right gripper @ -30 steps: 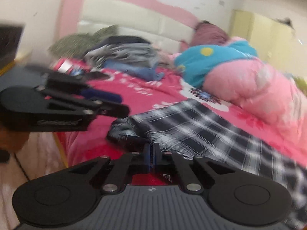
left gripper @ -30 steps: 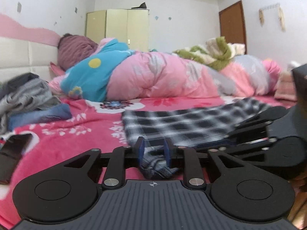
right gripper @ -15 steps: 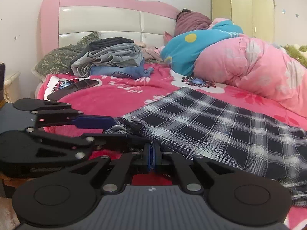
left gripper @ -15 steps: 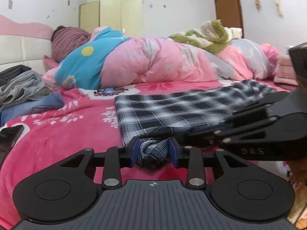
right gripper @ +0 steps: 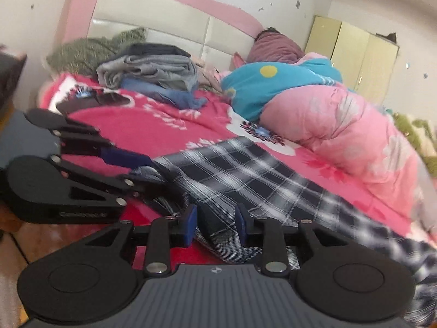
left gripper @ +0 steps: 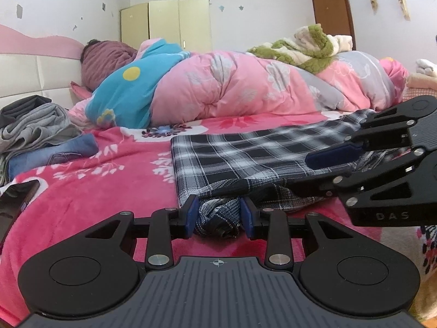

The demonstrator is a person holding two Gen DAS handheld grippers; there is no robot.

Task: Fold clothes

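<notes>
The plaid garment (left gripper: 245, 155) lies flat on the pink bedspread (left gripper: 90, 191). At 6 o'clock the left gripper (left gripper: 218, 216) pinches its bunched near corner. The right gripper (right gripper: 215, 224) has just been opening; its parted jaws straddle the hem without pressing. No containers show.

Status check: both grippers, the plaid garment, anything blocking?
Left gripper shut on bunched corner of plaid garment. Right gripper open, jaws just opened, plaid edge loose between them. Nothing on the garment; clothes pile sits apart.
</notes>
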